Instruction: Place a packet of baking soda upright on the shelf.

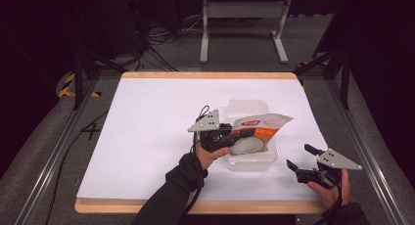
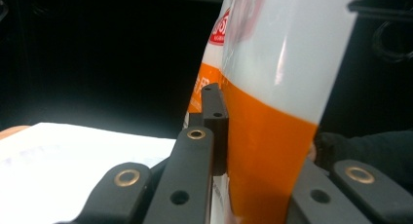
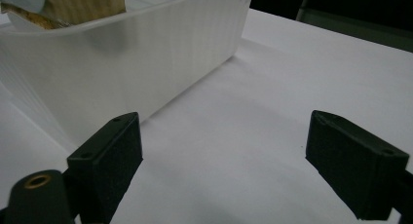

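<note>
While the snack bag (image 1: 259, 127) sat over the clear plastic bin (image 1: 250, 159), toward the bench's right front quarter, the left gripper (image 1: 230, 134) was clamped on its orange lower part. In the left gripper view the bag (image 2: 272, 112) stood pinched between the jaws, film squeezed flat, top end pointing away from the hand. Step in hand looked like placing the bag into the bin. Next move probably calls for lowering it below the rim, then letting go. Something pale lay in the bin under the bag; couldn't tell what. Right gripper (image 1: 306, 161) hovered near the bench's right front corner, jaws spread wide and holding nothing, just beside the bin wall (image 3: 122, 63), not touching it.
</note>
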Available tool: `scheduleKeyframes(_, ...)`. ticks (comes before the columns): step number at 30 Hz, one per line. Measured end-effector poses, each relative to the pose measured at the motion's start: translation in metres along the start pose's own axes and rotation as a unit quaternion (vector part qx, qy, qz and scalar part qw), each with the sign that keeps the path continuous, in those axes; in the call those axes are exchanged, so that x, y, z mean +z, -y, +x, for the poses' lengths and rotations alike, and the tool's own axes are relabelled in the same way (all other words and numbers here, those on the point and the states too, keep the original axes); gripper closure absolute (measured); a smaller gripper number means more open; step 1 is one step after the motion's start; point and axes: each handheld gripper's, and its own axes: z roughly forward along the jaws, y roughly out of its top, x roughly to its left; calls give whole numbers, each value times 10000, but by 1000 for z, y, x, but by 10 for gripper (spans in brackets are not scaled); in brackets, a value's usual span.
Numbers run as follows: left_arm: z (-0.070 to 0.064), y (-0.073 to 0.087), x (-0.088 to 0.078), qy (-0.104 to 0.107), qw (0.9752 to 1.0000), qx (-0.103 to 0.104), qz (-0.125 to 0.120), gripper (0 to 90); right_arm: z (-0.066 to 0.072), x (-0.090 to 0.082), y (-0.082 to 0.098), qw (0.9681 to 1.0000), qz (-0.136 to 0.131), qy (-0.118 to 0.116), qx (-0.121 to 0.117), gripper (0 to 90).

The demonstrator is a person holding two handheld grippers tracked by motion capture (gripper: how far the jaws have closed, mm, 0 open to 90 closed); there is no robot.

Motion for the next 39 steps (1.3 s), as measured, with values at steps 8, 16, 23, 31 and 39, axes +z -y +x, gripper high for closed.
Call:
scheduleKeyframes(8, 7, 2, 17, 40, 9999, 23, 129, 897, -1, 0, 1, 10000, 0, -28, 9, 137)
scheduleKeyframes(16, 9, 25, 22, 106, 9995, -220, 212, 896, 0, -1, 0, 10000, -10, -28, -2, 137)
scheduleKeyframes(23, 6, 35, 13, -7, 9984, -222, 515, 894, 1, -2, -1, 10000, -21, -26, -34, 137)
scheduleKeyframes(31, 6, 39, 5, -111, 9968, -194, 765, 894, 2, -2, -2, 10000, -16, -29, -56, 137)
scheduleKeyframes(39, 6, 40, 2, -244, 9948, -86, 987, 885, 3, -1, -2, 10000, -6, -56, -62, 137)
